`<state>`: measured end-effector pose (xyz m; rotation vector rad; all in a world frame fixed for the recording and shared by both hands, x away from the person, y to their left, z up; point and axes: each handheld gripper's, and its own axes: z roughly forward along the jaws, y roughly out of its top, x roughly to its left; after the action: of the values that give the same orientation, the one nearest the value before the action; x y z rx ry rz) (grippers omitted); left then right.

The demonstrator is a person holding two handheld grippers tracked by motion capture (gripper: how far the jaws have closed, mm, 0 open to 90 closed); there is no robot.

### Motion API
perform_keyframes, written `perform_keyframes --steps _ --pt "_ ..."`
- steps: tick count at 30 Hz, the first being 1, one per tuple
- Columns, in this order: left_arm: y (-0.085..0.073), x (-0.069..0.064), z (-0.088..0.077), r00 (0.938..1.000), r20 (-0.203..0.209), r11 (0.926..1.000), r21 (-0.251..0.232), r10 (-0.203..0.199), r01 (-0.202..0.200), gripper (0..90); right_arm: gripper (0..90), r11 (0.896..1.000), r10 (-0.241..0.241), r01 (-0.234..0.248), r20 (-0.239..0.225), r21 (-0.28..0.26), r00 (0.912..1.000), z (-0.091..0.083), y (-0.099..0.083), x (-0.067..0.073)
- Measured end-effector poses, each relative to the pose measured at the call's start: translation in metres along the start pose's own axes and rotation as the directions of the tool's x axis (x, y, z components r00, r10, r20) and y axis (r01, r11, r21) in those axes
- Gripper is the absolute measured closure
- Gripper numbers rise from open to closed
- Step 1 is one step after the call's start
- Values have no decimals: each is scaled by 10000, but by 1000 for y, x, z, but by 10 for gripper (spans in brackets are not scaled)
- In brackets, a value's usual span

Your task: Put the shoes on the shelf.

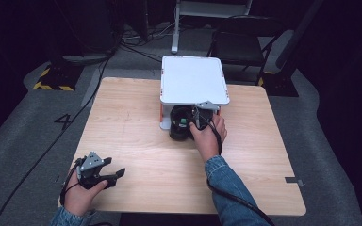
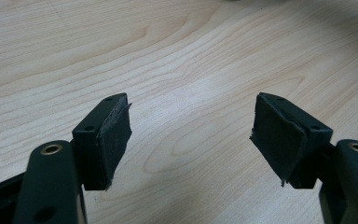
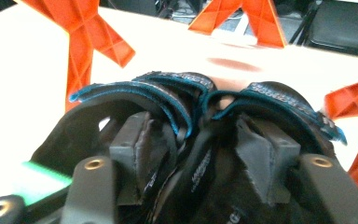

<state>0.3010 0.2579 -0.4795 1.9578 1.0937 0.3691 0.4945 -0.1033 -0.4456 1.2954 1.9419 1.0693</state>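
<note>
A pair of black sandals [image 1: 180, 126] with blue-edged straps [image 3: 135, 91] lies under a white shelf [image 1: 194, 79] on orange legs [image 3: 89, 43], at the far middle of the wooden table [image 1: 136, 117]. My right gripper [image 1: 194, 118] reaches into them, and a strap runs between its pads. In the right gripper view the right gripper [image 3: 196, 158] has its jaws apart around the strap, and the pads do not clamp it. A green tag [image 3: 39, 179] shows at the left sandal. My left gripper [image 1: 117, 174] rests near the table's front left, and the left gripper [image 2: 191, 135] is open over bare wood.
The shelf's top is bare and overhangs the sandals, so its orange legs [image 1: 161, 113] stand close on both sides of my right gripper. A chair [image 1: 238, 44] and cables lie on the floor beyond the table. Bare wood [image 2: 191, 56] spreads ahead of the left gripper.
</note>
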Motion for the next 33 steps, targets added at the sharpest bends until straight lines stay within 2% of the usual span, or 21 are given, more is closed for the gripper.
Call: perform_keyframes --steps 3,6,9,15,16,20,23,27,30,33 --pt "0 0 0 10000 -1 10000 -3 -6 6 283 460 9999 161 -161 -108 -44 9998 -6 1 -1" --pt "0 -1 0 10000 26 10000 31 -54 54 282 432 9985 -104 103 -20 -543 9999 -18 3 -2" --pt "0 -1 0 10000 17 10000 16 -33 33 283 423 9955 -101 84 -181 -946 9998 -32 7 -2" --pt "0 -2 1 10000 21 10000 47 27 -27 282 410 9914 -217 188 -215 -1293 9995 -59 6 -1" --pt "0 -2 1 10000 14 10000 33 52 -52 282 400 9927 44 -80 -300 -1206 9995 -65 5 1" --pt "1 -2 1 9999 -13 9999 46 102 -102 282 379 9924 172 -194 -188 -1212 9997 -79 -4 10" --pt "1 -2 2 10000 5 9999 73 75 -75 282 384 9951 549 -560 -158 -816 9984 -85 -16 19" --pt "0 -2 1 10000 0 10000 62 70 -70 283 386 9974 606 -609 -82 -393 9981 -83 -33 29" --pt "0 -1 2 9999 22 9999 103 130 -130 282 374 9984 533 -531 104 -215 9985 -78 -42 35" --pt "0 -2 3 9999 50 9998 132 132 -133 283 351 9976 685 -685 326 -33 9971 -71 -51 45"
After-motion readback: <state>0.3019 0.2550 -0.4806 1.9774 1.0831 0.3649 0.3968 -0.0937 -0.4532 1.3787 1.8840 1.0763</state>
